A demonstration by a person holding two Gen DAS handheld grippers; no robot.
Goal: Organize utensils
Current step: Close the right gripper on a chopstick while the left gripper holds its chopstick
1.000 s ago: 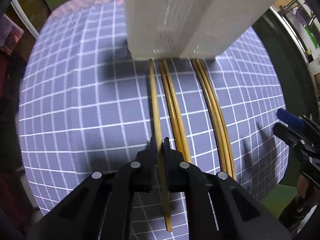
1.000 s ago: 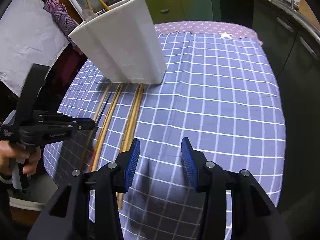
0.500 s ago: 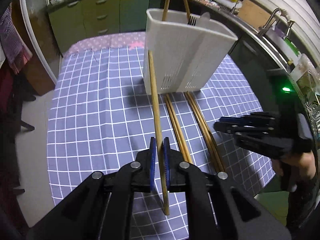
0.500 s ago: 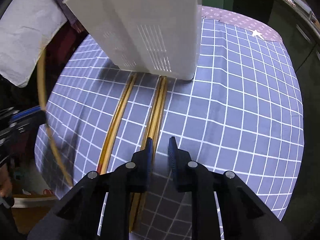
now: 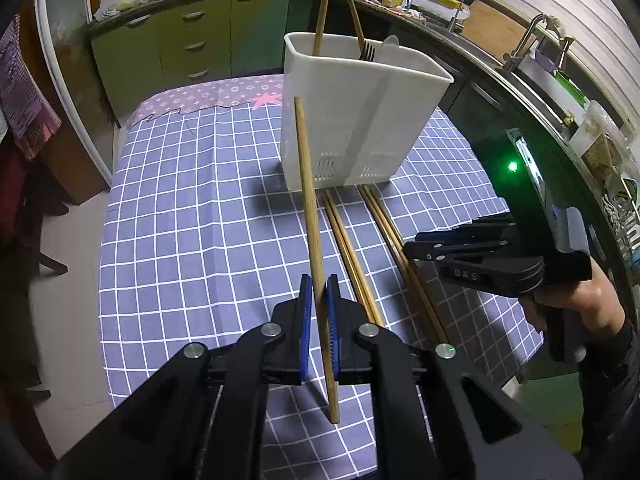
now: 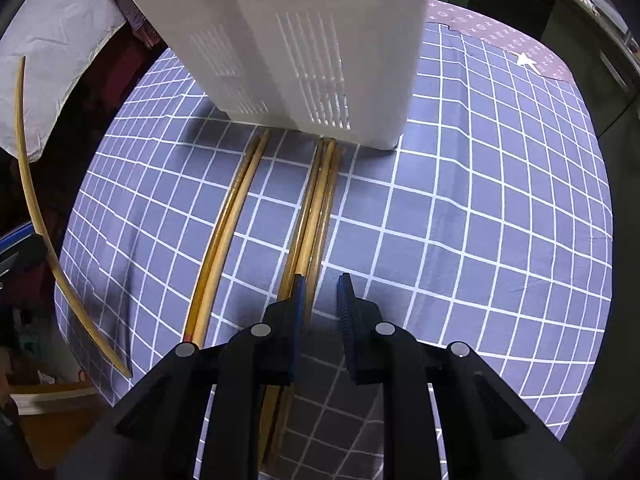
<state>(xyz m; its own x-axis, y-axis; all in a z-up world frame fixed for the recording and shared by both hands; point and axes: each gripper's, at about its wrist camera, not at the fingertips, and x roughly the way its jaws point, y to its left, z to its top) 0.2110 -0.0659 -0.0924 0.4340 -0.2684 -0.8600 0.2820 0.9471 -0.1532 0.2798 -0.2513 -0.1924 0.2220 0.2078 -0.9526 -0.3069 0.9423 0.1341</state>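
Note:
My left gripper (image 5: pixel 319 300) is shut on a single wooden chopstick (image 5: pixel 309 200) and holds it above the table, its far tip in front of the white utensil holder (image 5: pixel 360 116). The same chopstick (image 6: pixel 36 216) shows at the left edge of the right wrist view. The holder has chopsticks, a fork and a spoon standing in it. Two bundles of chopsticks lie on the checked cloth in front of the holder (image 6: pixel 316 52): a left pair (image 6: pixel 224 236) and a right bundle (image 6: pixel 314 208). My right gripper (image 6: pixel 322 290) is low over the right bundle, jaws slightly apart, holding nothing.
The table has a purple-and-white checked cloth (image 5: pixel 192 232). Green kitchen cabinets (image 5: pixel 192 40) and a counter with a sink tap (image 5: pixel 532 36) stand behind. The table's edges drop off on the left and the near side.
My left gripper has lifted the chopstick off the cloth and risen. My right gripper has narrowed from wide open and moved down over the right bundle.

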